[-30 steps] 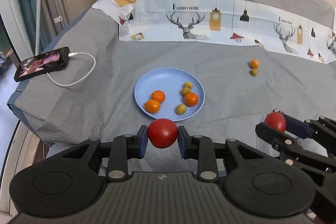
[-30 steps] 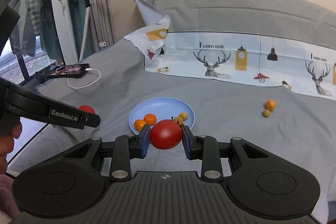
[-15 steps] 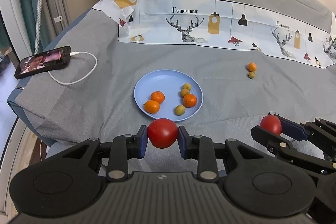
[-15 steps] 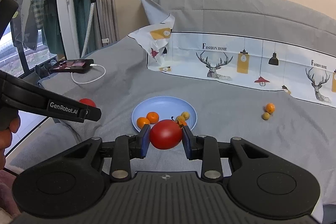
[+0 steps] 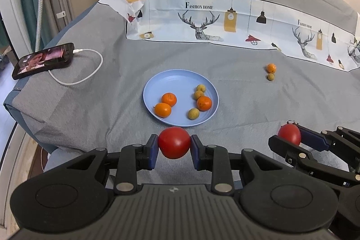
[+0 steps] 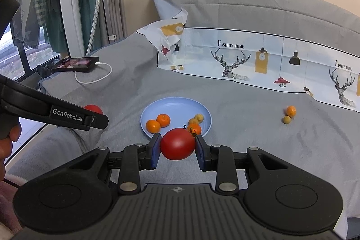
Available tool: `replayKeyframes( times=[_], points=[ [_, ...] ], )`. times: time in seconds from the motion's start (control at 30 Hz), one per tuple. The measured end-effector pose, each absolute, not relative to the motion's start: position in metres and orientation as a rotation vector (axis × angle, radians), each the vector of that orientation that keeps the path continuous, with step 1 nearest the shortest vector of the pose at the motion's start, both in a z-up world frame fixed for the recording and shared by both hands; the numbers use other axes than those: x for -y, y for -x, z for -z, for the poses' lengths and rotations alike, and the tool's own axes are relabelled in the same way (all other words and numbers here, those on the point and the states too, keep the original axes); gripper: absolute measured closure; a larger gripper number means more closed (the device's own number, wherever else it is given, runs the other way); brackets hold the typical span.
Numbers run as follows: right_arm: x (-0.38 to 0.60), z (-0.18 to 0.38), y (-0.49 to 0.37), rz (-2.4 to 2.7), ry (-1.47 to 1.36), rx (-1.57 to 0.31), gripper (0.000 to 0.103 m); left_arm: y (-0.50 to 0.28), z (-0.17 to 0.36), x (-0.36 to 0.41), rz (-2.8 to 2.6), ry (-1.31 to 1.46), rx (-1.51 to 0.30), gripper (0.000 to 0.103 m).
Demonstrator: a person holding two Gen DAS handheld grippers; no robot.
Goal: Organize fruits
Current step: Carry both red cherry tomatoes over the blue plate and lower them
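Clamping a red tomato (image 5: 174, 142) between its pads, left gripper (image 5: 174, 145) just short of the blue plate (image 5: 180, 78), right gripper (image 6: 177, 146) pinching a second tomato (image 6: 177, 143), three oranges and three small yellow-green fruits plated on the grey bedcover (image 5: 90, 105), one orange (image 5: 271, 68) stranded far right

Both grippers were matte black plastic: the left gripper (image 5: 174, 149) and right gripper (image 6: 177, 149) each had blue pads (image 5: 153, 151), two round discs on a ribbed base and silver screw heads at the linkage pivots; white "GenRobot.AI" lettering ran along the left one's side
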State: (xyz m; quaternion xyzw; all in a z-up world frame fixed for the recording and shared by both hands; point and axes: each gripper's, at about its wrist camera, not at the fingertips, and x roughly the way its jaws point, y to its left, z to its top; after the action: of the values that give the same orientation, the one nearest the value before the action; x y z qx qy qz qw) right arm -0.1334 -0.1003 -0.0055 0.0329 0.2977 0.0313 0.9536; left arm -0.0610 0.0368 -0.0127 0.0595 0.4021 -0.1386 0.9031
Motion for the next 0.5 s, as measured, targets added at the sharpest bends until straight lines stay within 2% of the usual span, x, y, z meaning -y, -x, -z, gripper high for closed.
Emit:
replayKeyframes(
  times=[0.5],
  points=[
    [0.103, 0.014, 0.115, -0.054, -0.065, -0.649, 0.069, 0.041, 0.024, -0.038, 0.274, -0.108, -0.874, 0.07]
  ],
)
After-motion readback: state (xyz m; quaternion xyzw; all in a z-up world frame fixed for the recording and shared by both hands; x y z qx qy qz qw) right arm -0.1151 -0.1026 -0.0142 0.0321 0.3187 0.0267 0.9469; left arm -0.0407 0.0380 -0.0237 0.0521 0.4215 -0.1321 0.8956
